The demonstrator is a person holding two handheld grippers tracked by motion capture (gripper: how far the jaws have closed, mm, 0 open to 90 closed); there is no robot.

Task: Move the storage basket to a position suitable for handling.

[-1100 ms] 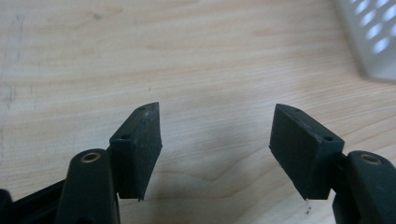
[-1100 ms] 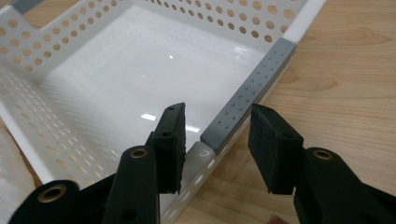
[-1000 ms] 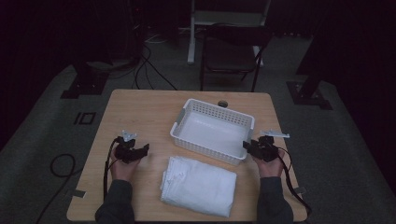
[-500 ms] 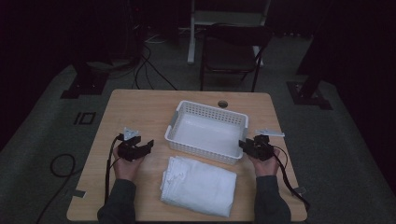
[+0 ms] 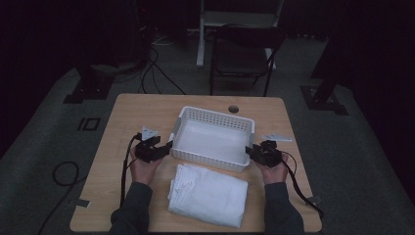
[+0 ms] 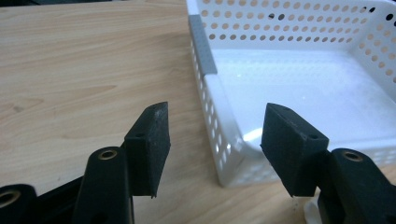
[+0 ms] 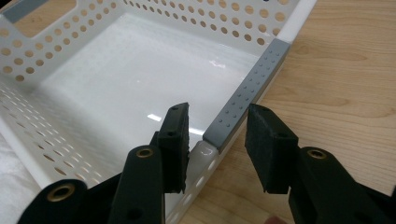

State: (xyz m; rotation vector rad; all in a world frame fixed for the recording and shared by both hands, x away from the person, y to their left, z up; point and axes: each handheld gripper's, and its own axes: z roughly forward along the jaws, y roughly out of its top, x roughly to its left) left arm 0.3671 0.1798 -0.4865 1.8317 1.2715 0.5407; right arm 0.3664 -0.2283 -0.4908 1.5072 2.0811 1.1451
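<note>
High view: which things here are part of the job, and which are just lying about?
In use:
- white basket, each end wall straddled by open jaws
- left gripper at its left end
- right gripper at its right end
- folded white cloth, probably, just in front of the basket

Lying about:
- chair behind the table
- floor cables

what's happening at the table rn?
A person holds a gripper in each hand at either end of a white basket. The left gripper is open, jaws either side of the basket's near corner. The right gripper is open, jaws straddling the rim at its grey strip, not clamped. A folded white cloth lies in front.
</note>
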